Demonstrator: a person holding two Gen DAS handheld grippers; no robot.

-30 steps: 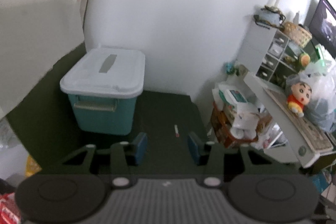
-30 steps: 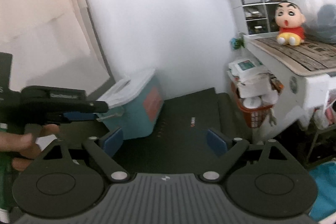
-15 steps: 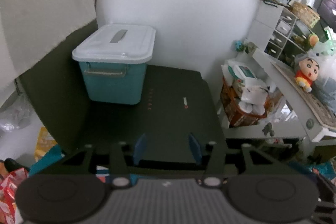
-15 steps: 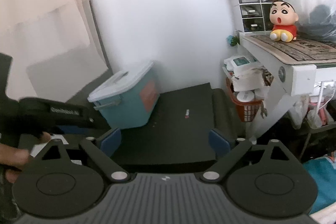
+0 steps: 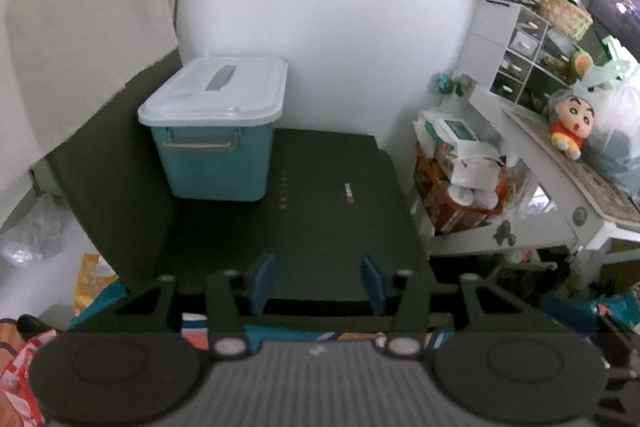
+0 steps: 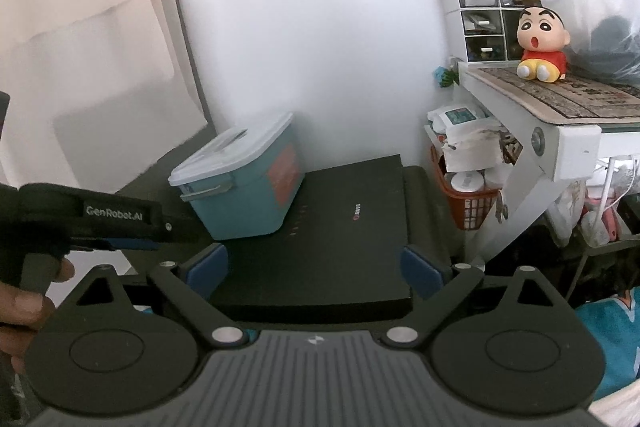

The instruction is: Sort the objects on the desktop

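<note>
The landmark here is a teal storage box (image 5: 216,159): a rectangular plastic tub with smooth walls, a pale grey bar handle on its near face, and a milky translucent lid (image 5: 216,89) with rounded corners and a grey strip down its middle. In the right wrist view its side (image 6: 280,167) carries an orange-red label. The box stands on a matte black slab (image 5: 320,211) with crisp edges, flat and slightly thick, printed with a small red-and-white logo and a row of tiny red marks just right of the box. Box and slab both sit against the plain white wall.

Well to the right of the box, an orange perforated plastic basket (image 6: 468,203) is crammed with white packets and tubs under a white desk (image 6: 576,143). On the desk's patterned mat sits a glossy cartoon figurine (image 6: 540,45) in a red shirt and yellow shorts, backed by small grey drawers, a woven basket and a crinkled white plastic bag.

The left gripper (image 5: 318,283) hangs over the slab's near edge in front of the box, its blue pads parted about halfway with nothing between them. The right gripper (image 6: 316,267) has its jaws opening wide, its blue pads flanking the slab's near end without pressing on it. A hand (image 6: 24,303) shows at the left.
</note>
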